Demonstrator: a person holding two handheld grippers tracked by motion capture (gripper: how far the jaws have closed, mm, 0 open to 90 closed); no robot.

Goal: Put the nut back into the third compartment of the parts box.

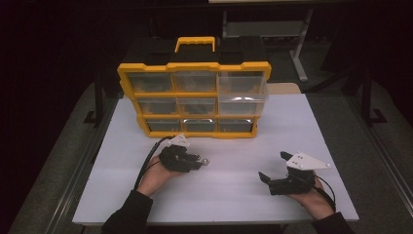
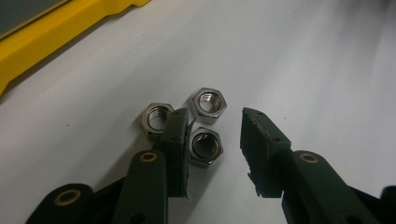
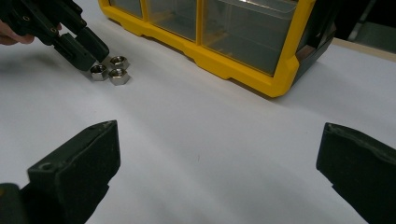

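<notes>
Nuts (image 2: 205, 147) on table (image 2: 303, 70) – left gripper (image 2: 215, 140) apart around one | right gripper (image 3: 217, 158) wide apart

The left gripper (image 1: 203, 161) lies low and level, its jaws partly apart (no pad pressing anything). The right gripper (image 1: 272, 165) rests well apart from it, jaws spread wide, hand cradling beneath.

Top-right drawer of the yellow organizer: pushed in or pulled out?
Pulled out: the top-right drawer juts forward past the organizer's yellow frame, unlike its flush neighbours.
</notes>
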